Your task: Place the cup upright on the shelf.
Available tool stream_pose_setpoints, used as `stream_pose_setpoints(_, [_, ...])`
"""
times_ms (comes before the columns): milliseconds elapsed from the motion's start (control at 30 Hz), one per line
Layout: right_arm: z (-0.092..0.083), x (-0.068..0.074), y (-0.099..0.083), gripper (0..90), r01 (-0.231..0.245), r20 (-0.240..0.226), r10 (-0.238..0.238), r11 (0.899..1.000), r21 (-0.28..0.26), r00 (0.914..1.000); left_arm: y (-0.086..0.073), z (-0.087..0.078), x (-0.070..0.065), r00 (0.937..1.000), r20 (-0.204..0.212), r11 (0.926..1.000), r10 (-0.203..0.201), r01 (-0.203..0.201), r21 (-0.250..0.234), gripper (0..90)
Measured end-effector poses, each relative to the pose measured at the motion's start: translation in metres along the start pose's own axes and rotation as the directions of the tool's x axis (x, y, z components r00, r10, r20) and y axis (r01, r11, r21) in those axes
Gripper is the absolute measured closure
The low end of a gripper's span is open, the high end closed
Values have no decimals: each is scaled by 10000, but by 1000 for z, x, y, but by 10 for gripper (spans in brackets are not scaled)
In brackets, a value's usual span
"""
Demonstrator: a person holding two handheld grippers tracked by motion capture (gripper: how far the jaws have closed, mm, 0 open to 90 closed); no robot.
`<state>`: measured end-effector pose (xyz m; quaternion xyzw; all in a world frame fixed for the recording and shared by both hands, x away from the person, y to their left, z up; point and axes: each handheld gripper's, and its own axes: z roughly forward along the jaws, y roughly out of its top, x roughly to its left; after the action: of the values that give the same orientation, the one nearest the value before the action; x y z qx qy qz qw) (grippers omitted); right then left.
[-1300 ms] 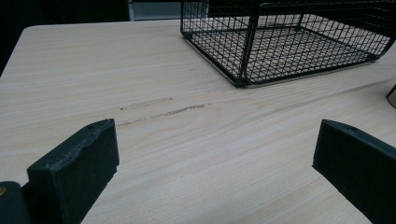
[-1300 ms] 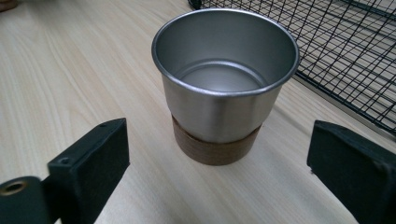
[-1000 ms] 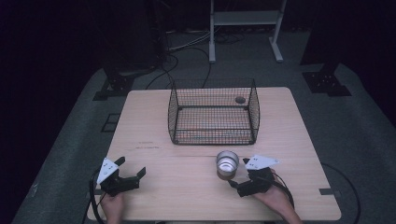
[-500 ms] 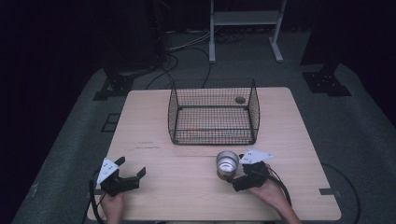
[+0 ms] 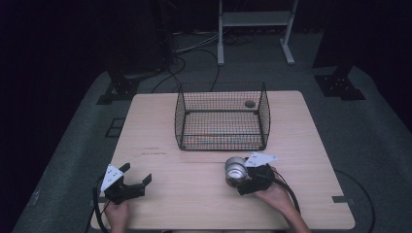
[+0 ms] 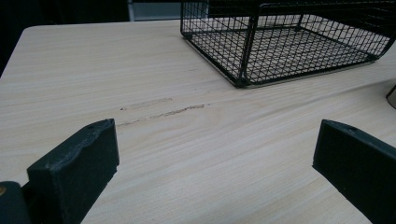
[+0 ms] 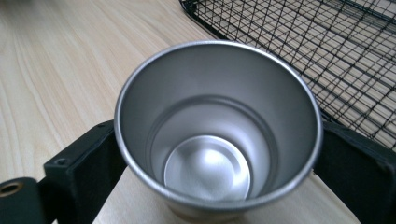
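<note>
Right tool [image 5: 241,180] jaws, just closing, flank the upright steel cup [image 7: 218,135] without a confirmed pinch; squeeze evenly below the rim, keeping it vertical; left tool [image 5: 130,180] idle, open.

Pale wooden table [image 5: 194,194], black wire basket [image 5: 222,116], steel cup [image 5: 235,170] standing upright

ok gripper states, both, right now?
Left gripper: open, empty.
Right gripper: jaws just closing around the steel cup; grip not confirmed.
</note>
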<state>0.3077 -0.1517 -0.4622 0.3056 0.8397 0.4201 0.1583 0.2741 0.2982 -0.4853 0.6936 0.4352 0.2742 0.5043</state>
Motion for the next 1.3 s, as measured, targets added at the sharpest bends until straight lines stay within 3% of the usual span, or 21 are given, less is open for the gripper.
stream_pose_setpoints(367, [5,1,2,159,102,18,-102,9999,4,9999,0,0,0,10000,6,10000,5,-5,-6,0])
stream_pose_setpoints(667, [0,0,4,168,-35,-43,35,10000,15,10000,0,0,0,10000,5,10000,1,-1,-8,0])
stream_pose_setpoints(967, [-18,-2,17,171,-14,22,14,9996,-273,10000,0,0,0,10000,2,10000,6,-6,-8,0])
stream_pose_setpoints(1300, [-26,-6,29,173,-192,-264,182,9990,-399,9995,0,0,0,10000,6,10000,7,-7,-7,0])
